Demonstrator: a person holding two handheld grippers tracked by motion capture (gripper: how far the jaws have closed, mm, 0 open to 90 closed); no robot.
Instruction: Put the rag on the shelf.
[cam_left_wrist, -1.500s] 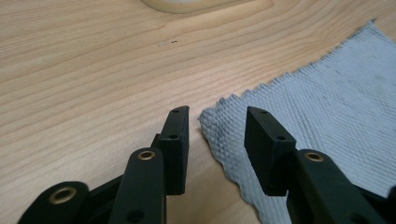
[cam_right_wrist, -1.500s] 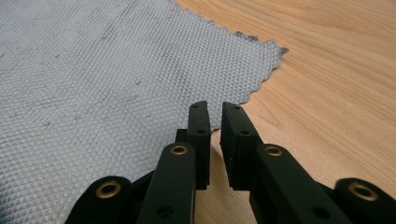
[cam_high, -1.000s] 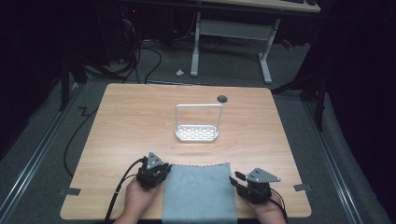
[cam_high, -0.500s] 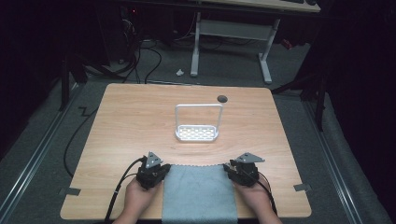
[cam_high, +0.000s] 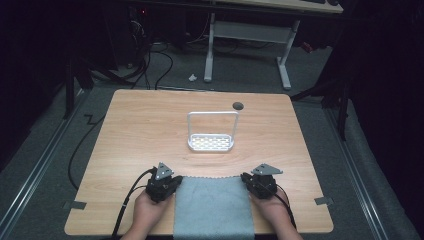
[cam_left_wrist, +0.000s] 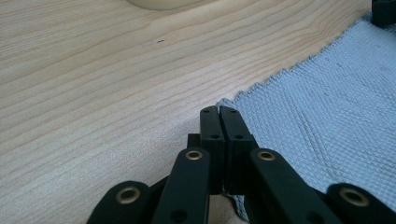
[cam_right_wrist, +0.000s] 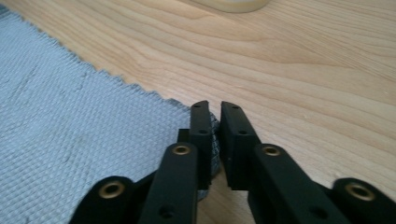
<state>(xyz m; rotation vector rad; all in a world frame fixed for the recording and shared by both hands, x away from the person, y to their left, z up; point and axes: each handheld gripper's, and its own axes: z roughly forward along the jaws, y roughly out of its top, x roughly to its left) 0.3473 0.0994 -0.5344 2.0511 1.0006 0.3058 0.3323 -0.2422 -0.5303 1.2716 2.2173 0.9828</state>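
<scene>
A grey-blue woven cloth (cam_high: 212, 210) lies flat at the table's near edge, between my two hands. My left gripper (cam_high: 175, 183) sits at its far left corner. In the left gripper view that gripper (cam_left_wrist: 219, 109) has its jaws pressed together, with the corner of the cloth (cam_left_wrist: 327, 102) caught in them. At the far right corner is my right gripper (cam_high: 245, 180). In the right gripper view this gripper (cam_right_wrist: 214, 106) has just been closing its jaws, and a bunched fold of cloth (cam_right_wrist: 70, 116) is pinched between them.
A white wire rack (cam_high: 211, 142) with a tall hoop handle stands mid-table, beyond the cloth. A dark round hole (cam_high: 238, 105) sits in the wooden table (cam_high: 150, 130) near its far edge. Cables trail from both grippers off the near side.
My right gripper has moved left and down to the cloth's far right corner and closed on it. The left gripper has stayed in place.
</scene>
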